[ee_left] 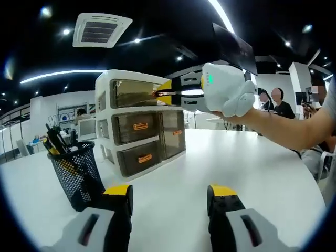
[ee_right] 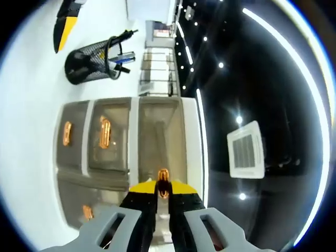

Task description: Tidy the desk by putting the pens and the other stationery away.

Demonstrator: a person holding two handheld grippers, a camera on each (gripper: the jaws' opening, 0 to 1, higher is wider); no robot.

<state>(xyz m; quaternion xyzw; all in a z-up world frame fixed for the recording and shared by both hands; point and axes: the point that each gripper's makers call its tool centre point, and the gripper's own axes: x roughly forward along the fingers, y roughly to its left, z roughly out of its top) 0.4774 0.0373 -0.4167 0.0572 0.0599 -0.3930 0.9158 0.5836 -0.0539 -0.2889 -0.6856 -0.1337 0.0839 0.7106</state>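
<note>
A white drawer unit (ee_left: 139,123) with smoky drawers and orange handles stands on the white table (ee_left: 236,168). In the left gripper view, a gloved hand holds my right gripper (ee_left: 164,95) at the top drawer, its yellow-tipped jaws shut on that drawer's orange handle (ee_right: 163,175). The right gripper view, rolled sideways, shows those jaws (ee_right: 163,188) pinching the handle against the top drawer front (ee_right: 160,136). My left gripper (ee_left: 170,191) hovers low over the table with its jaws open and nothing between them. A black mesh pen holder (ee_left: 73,168) with several pens stands left of the unit.
The pen holder (ee_right: 94,63) and a jaw of the left gripper (ee_right: 65,21) appear at the top of the right gripper view. People sit at the far right (ee_left: 283,105). A ceiling vent (ee_left: 100,29) and lights hang overhead.
</note>
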